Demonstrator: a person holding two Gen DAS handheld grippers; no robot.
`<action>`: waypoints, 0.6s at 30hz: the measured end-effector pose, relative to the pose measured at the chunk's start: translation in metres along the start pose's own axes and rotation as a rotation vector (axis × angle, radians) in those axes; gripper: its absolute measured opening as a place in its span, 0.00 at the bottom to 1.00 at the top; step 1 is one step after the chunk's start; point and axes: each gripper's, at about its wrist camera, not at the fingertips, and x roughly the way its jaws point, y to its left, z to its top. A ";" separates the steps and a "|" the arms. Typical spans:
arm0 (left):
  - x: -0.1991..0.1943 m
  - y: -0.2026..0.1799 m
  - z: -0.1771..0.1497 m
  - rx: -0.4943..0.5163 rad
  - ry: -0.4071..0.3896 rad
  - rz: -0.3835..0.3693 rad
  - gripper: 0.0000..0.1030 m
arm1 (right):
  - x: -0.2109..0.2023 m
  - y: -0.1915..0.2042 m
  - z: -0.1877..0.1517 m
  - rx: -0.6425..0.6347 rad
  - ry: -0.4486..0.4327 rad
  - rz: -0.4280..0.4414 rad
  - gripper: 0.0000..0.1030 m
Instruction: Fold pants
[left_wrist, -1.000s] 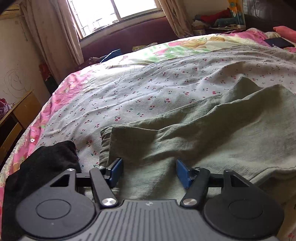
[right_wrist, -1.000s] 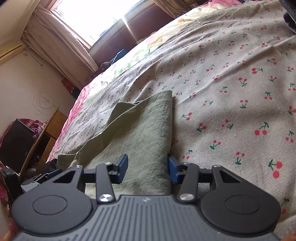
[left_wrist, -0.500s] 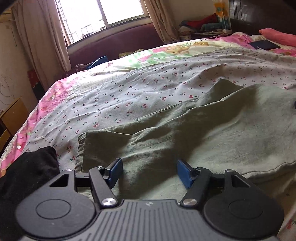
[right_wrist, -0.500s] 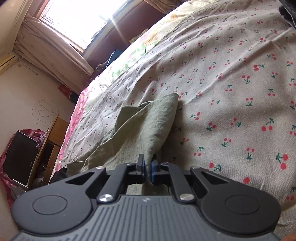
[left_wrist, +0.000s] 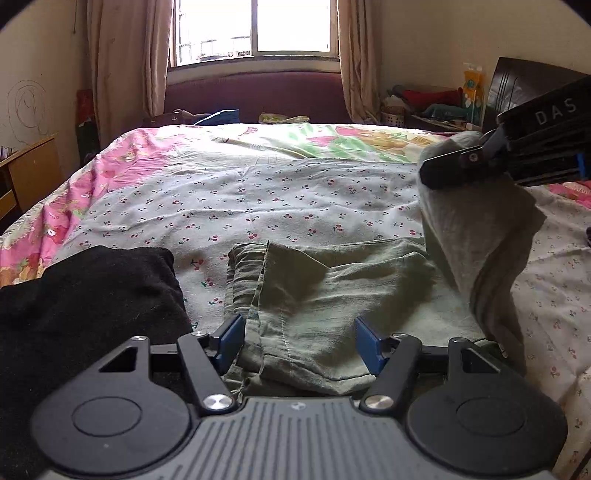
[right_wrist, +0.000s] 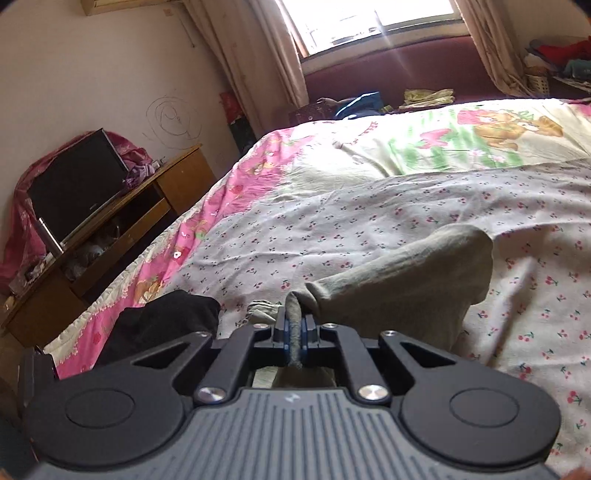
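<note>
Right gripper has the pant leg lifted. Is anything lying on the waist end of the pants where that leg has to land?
Nothing visible lies on the waist end of the green pants. The left gripper hovers open over its near edge, and the black garment lies beside it, apart. The right gripper pinches the leg.

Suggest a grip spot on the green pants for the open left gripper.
Probably the gathered waistband edge of the green pants, approached from the near side: it lies flat just ahead of the left gripper. The right gripper already pinches the lifted leg end.
</note>
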 end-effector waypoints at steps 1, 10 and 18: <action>-0.004 0.004 -0.002 -0.014 -0.002 -0.007 0.75 | 0.012 0.014 -0.002 -0.049 0.018 0.006 0.07; -0.018 0.032 -0.023 -0.136 0.026 -0.067 0.75 | 0.097 0.060 -0.038 -0.161 0.240 0.033 0.11; -0.037 0.025 -0.018 -0.202 -0.012 -0.116 0.76 | 0.085 0.039 -0.015 -0.104 0.243 0.061 0.35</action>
